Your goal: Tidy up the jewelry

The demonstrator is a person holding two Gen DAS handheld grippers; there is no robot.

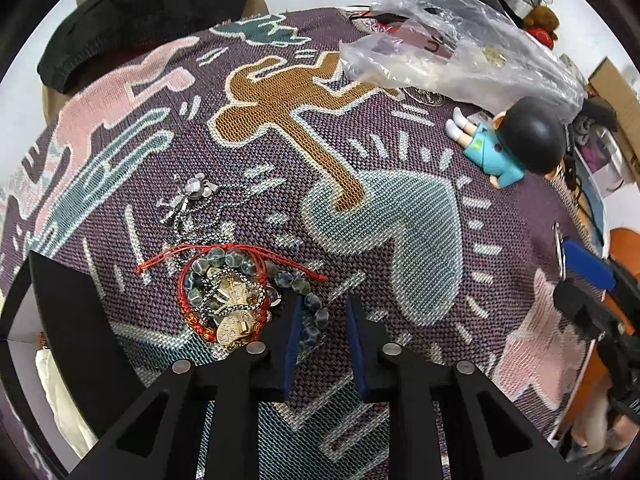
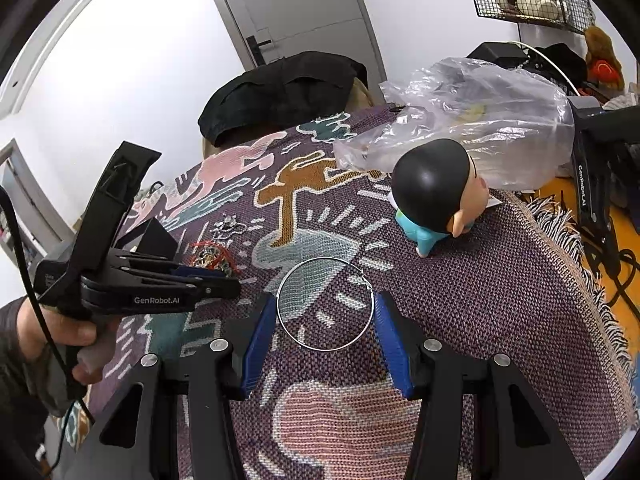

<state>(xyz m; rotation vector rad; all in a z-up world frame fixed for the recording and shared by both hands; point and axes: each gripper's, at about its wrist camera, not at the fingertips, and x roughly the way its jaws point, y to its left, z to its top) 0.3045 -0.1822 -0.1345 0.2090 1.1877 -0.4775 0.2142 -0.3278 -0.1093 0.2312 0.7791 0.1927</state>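
— Looking along the left gripper [image 1: 322,312] first: what lies ahead of it?

— A heap of jewelry [image 1: 232,296] on the patterned woven blanket [image 1: 400,208], just left of the blue-padded fingers. It holds a bead bracelet [image 1: 308,300], a red cord bracelet [image 1: 224,264] and gold pieces tangled with a chain. Some beads sit right against the left finger. A silver chain with a mouse-shaped pendant [image 1: 192,196] lies just beyond the heap.

— And the jaws?

— Parted narrowly, with only blanket between them.

— Anything else there?

— A doll [image 1: 516,140] in a teal outfit lying on its side at the right, and a crumpled plastic bag [image 1: 460,56] behind it.

— Now the right gripper's [image 2: 324,312] camera?

— Its jaws stand wide, one on each side of a thin silver hoop [image 2: 326,304] lying flat on the blanket [image 2: 500,280]. Whether the pads touch the hoop, I cannot tell.

— The other gripper?

— The left gripper [image 2: 232,286] shows at the left, held in a hand [image 2: 60,332], its tips beside the jewelry heap [image 2: 210,258]. The doll [image 2: 436,196] and bag [image 2: 480,120] lie farther back.
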